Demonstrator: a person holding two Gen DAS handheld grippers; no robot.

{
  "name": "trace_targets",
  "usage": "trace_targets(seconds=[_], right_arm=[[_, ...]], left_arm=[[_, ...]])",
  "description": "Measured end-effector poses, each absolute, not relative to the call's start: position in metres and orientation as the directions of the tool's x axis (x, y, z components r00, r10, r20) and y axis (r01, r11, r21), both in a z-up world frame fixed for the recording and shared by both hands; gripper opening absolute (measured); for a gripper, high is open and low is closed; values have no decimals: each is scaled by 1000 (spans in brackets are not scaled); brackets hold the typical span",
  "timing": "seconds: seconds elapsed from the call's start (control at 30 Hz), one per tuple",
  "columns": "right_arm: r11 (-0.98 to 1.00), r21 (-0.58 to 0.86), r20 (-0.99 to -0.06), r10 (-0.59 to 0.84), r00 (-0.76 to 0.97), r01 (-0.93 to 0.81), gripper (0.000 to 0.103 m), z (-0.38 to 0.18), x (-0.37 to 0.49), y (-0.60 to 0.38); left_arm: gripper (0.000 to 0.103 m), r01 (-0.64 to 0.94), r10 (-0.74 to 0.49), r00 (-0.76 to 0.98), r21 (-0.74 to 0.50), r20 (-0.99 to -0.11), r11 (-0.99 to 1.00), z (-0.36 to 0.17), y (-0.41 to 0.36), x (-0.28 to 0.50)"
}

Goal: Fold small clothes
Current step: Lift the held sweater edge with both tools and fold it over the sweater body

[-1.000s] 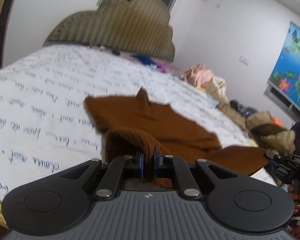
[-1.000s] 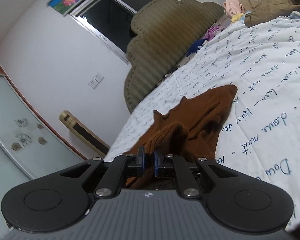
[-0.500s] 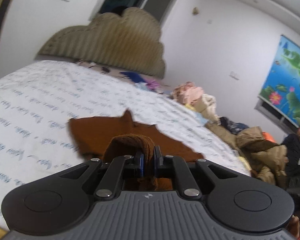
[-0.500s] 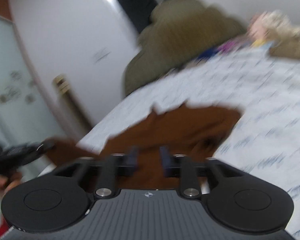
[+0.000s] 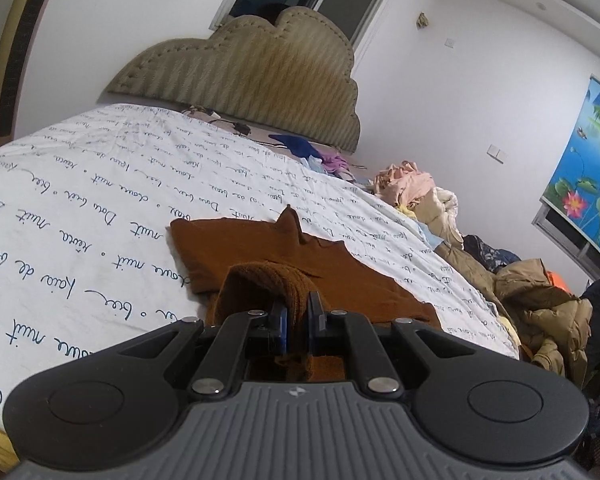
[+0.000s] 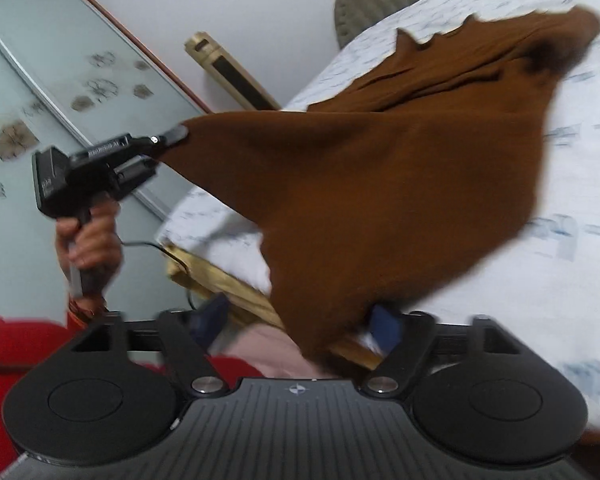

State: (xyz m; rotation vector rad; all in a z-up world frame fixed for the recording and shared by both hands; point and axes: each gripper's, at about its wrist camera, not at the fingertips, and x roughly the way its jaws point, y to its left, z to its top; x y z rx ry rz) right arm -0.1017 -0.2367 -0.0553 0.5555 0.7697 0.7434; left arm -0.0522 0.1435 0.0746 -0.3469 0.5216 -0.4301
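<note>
The brown garment (image 5: 300, 268) lies on the bed (image 5: 99, 208), its long axis running from the 6 o'clock foot edge toward the headboard (image 5: 251, 80) at 12 o'clock. A small pointed flap stands up at its far edge. The left gripper (image 5: 297, 318) is clenched on a bunched ribbed fold at the near end. In the right wrist view that gripper (image 6: 171, 136) pulls one corner taut toward 9 o'clock, off the bed edge. The right gripper (image 6: 300, 324) has its jaws spread wide, with a hanging corner of the garment (image 6: 380, 184) loose between them. A heap of clothes (image 5: 420, 196) sits at 3 o'clock along the bed's side, apart from the garment.
</note>
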Motion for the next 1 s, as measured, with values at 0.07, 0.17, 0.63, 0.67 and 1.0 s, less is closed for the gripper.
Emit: trace_targets(seconds=[0.07, 0.17, 0.63, 0.67, 1.0], right_arm=[[669, 660, -437, 712, 550, -342, 11, -48, -95, -237], [701, 625, -388, 661, 642, -344, 11, -18, -98, -254], [534, 839, -294, 607, 738, -104, 39, -55, -76, -314], [520, 848, -290, 612, 736, -98, 43, -59, -78, -314], [601, 767, -264, 617, 742, -227, 12, -14, -100, -304]], left_arm=[[9, 310, -475, 791, -416, -386, 855, 78, 145, -56], [9, 323, -501, 787, -451, -361, 832, 81, 149, -55], [9, 228, -484, 708, -483, -514, 846, 24, 137, -19], [9, 224, -483, 709, -485, -515, 846, 24, 138, -19], [9, 315, -477, 798, -419, -369, 851, 70, 146, -61]])
